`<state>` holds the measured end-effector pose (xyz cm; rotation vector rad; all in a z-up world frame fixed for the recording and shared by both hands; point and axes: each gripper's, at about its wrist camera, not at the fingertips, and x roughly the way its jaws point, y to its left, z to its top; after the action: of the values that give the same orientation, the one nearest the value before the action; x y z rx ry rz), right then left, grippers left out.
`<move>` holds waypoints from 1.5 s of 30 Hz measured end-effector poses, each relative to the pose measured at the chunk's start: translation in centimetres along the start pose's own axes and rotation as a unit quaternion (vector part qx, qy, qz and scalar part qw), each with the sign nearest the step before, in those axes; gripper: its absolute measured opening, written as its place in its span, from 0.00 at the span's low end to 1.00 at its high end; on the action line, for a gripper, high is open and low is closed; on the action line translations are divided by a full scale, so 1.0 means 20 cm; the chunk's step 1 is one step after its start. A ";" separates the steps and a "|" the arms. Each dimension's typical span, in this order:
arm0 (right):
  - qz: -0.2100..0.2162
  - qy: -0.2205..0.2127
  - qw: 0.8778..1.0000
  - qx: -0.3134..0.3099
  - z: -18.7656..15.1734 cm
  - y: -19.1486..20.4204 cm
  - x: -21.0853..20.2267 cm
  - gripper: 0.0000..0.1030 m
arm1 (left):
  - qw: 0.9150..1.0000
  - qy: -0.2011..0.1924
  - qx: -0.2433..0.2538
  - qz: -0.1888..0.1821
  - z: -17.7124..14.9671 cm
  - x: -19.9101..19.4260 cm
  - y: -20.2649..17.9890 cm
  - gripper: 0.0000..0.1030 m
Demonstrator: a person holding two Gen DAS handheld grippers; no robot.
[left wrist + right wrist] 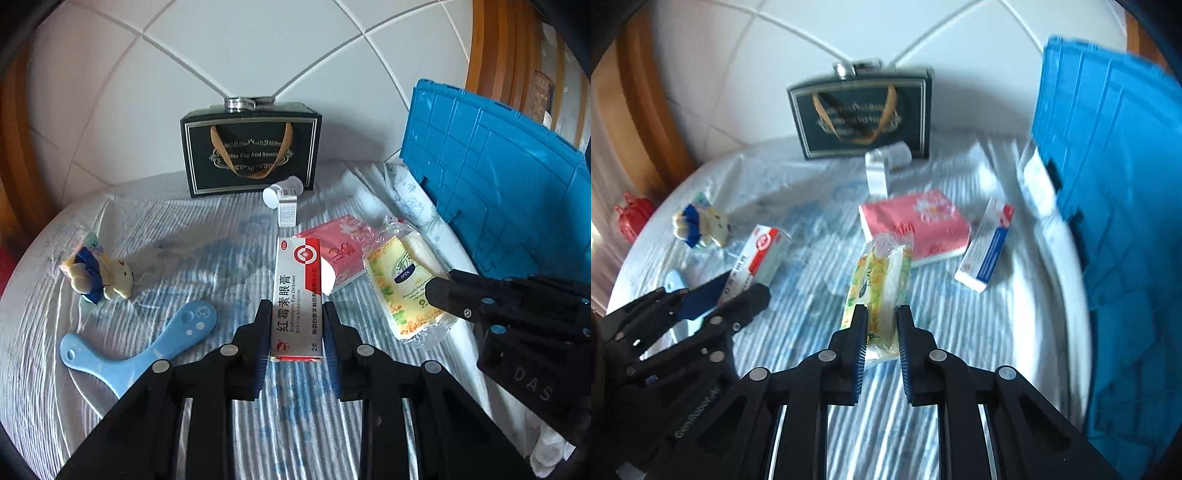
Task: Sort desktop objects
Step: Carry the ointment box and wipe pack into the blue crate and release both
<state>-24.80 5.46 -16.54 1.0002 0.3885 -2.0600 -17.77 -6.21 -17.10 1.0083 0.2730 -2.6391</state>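
Our left gripper (295, 314) clamps the ointment box (297, 291); our right gripper (882, 325) pinches the yellow tissue pack (877, 291), the blue crate (1115, 184) walling the right edge.

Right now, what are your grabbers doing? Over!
Left gripper shut on eye ointment box. Right gripper shut on yellow tissue pack. Blue crate at right; path unobstructed.
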 end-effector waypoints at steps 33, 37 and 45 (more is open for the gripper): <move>-0.146 -0.231 0.960 0.060 -0.06 -1.20 -1.50 0.16 | 0.981 -0.112 0.103 -0.122 0.58 -0.78 -1.62 0.25; -0.151 -0.195 0.968 0.053 -0.01 -1.43 -1.48 0.16 | 0.985 -0.053 0.113 -0.122 0.69 -0.64 -1.81 0.25; -0.097 -0.037 0.994 0.034 0.01 -1.77 -1.22 0.16 | 0.981 0.092 0.131 -0.106 0.64 -0.33 -2.08 0.25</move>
<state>-43.09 40.65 0.01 0.9537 0.3920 -2.2919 -35.29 30.57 -0.39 1.3823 0.0748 -2.8298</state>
